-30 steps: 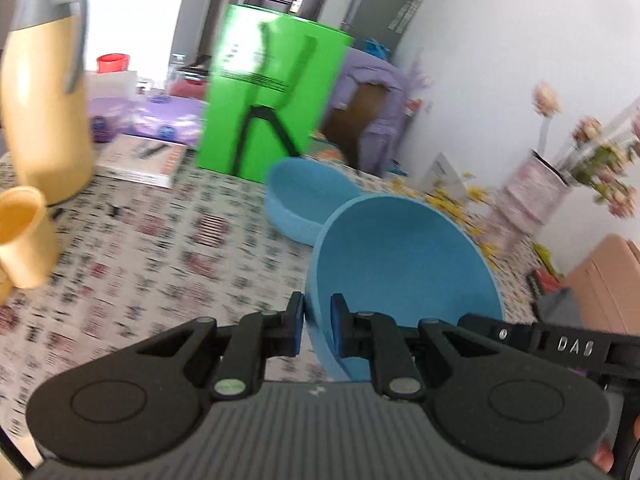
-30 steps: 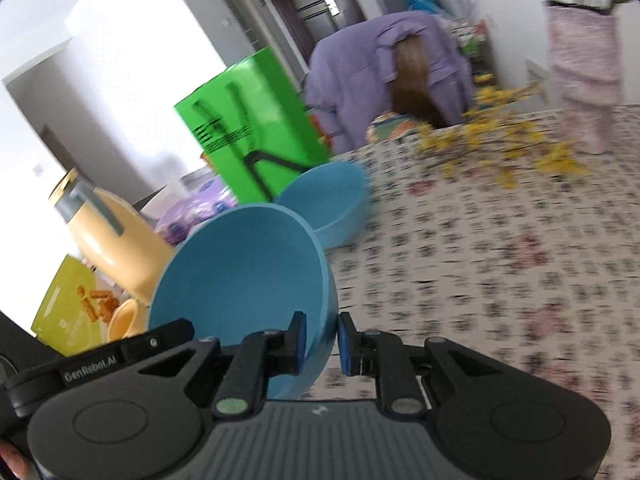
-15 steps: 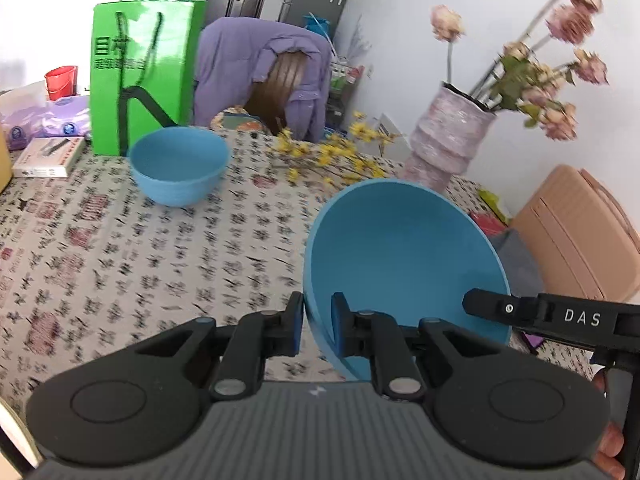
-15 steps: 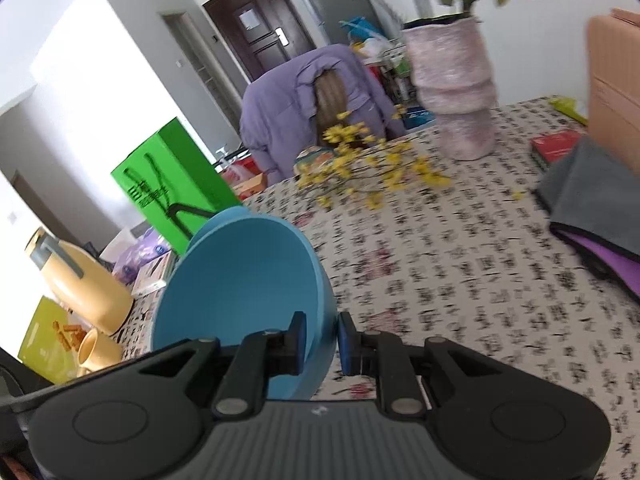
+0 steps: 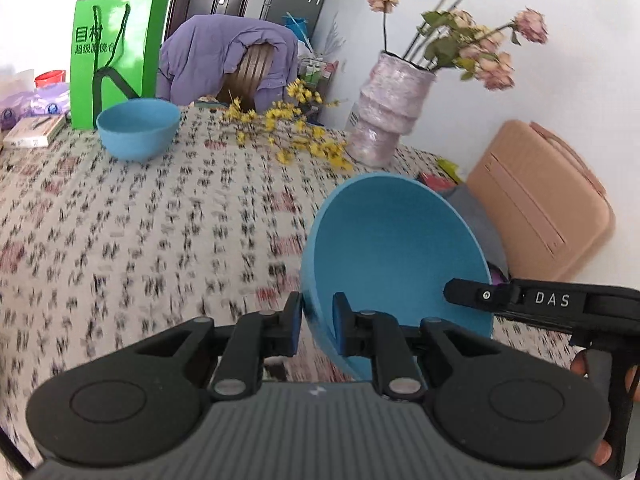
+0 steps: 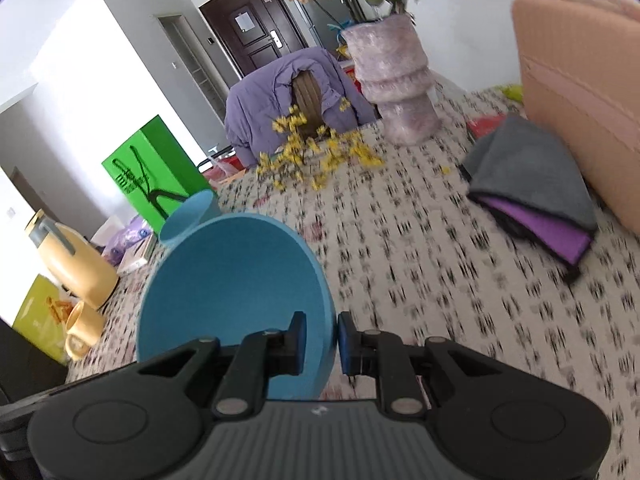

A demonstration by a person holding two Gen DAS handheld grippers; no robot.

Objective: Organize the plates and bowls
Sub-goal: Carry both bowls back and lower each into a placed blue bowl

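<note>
Jaws of both grippers pinched on opposite edges of one blue bowl (image 5: 396, 256): left gripper (image 5: 317, 322) clamped on the near-left rim, right gripper (image 6: 322, 338) clamped on the right rim. Held tilted above the patterned desk (image 5: 140, 224), open side toward the cameras. Second blue bowl (image 5: 138, 128) upright near the far edge, just before a green bag (image 5: 116, 52). Farther right, yellow flowers (image 5: 296, 136), a pink vase (image 5: 390, 120), folded grey cloth (image 6: 532, 172).
</note>
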